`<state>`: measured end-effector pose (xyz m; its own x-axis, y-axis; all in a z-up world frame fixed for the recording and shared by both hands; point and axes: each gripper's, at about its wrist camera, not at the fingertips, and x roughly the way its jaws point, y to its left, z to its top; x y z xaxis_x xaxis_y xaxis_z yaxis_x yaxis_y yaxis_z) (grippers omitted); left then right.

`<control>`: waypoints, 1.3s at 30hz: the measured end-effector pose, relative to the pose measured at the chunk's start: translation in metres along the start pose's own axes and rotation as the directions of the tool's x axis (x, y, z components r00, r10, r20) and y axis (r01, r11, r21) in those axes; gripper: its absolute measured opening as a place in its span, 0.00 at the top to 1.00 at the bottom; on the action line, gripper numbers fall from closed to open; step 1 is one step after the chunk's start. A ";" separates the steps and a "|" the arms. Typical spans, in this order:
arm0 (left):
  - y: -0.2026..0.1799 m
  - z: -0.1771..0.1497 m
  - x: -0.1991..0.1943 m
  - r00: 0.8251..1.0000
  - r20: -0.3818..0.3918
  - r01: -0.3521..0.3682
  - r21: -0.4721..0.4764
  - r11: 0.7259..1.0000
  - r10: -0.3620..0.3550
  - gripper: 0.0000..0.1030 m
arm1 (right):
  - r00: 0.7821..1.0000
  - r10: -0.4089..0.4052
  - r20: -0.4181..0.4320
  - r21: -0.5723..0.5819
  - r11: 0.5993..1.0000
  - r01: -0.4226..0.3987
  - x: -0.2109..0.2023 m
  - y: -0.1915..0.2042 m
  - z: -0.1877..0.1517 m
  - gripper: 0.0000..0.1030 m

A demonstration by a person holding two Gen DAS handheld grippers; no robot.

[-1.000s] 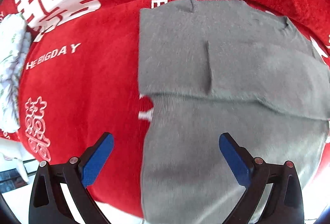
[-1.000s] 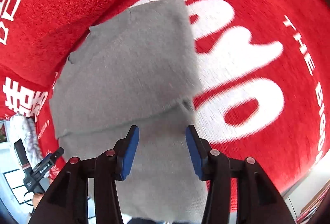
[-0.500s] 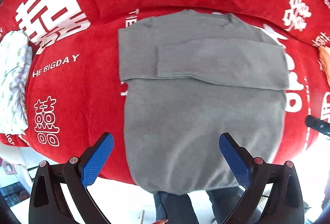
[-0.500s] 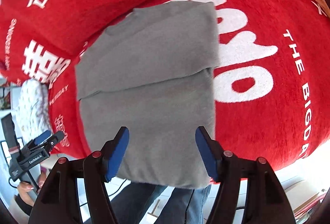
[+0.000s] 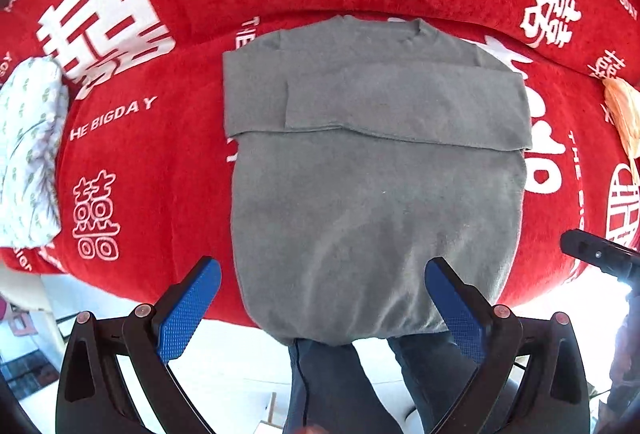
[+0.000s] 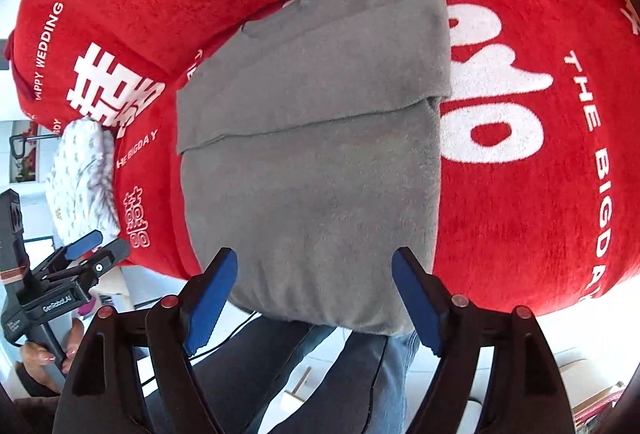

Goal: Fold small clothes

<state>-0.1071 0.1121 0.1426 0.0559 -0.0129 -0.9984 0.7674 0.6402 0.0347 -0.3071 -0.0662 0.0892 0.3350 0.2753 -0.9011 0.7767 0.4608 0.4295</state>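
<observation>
A grey sweater (image 5: 376,194) lies flat on the red cloth, neck at the far side, both sleeves folded across its chest, hem hanging over the near edge. It also shows in the right wrist view (image 6: 316,162). My left gripper (image 5: 322,304) is open and empty, held above and back from the hem. My right gripper (image 6: 314,294) is open and empty, also back from the hem. The left gripper shows at the left edge of the right wrist view (image 6: 86,254). The right gripper's tip shows at the right edge of the left wrist view (image 5: 596,254).
A red cloth with white lettering (image 5: 132,162) covers the table. A folded white patterned garment (image 5: 30,154) lies at its left end, also seen in the right wrist view (image 6: 80,174). An orange item (image 5: 622,114) lies at the far right. The person's legs (image 5: 340,386) stand at the near edge.
Both grippers have pulled back and up from the sweater. The right gripper's jaws have opened wider. The sweater lies as before with sleeves folded in.
</observation>
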 end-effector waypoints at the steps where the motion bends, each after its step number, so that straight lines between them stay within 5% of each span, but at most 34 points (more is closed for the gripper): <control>1: 0.001 -0.002 0.000 1.000 -0.003 -0.006 -0.002 1.000 0.006 0.01 | 1.000 0.006 -0.003 -0.004 1.000 -0.006 0.000 -0.001 0.000 0.20; 18: 0.032 -0.041 0.001 0.999 0.012 0.043 -0.030 0.999 -0.043 0.01 | 0.996 -0.013 0.092 0.084 0.996 0.005 -0.019 -0.001 -0.025 0.20; 30: 0.091 -0.106 0.019 0.995 0.053 0.083 0.034 0.996 -0.085 0.01 | 0.977 -0.009 0.213 0.227 0.973 -0.041 -0.019 0.009 -0.108 0.20; 35: 0.110 -0.129 0.027 0.994 0.054 0.095 0.010 0.995 -0.095 0.01 | 0.980 -0.010 0.197 0.252 0.967 -0.041 -0.010 0.002 -0.131 0.20; 39: 0.122 -0.145 0.053 0.994 0.004 0.110 -0.042 0.993 -0.110 0.01 | 0.994 -0.027 0.108 0.266 0.964 -0.003 0.017 -0.011 -0.141 0.20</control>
<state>-0.1032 0.3006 0.0871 -0.0264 -0.0864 -0.9959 0.7414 0.6666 -0.0774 -0.3852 0.0528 0.0778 0.3695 0.1705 -0.9134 0.8895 0.2194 0.4008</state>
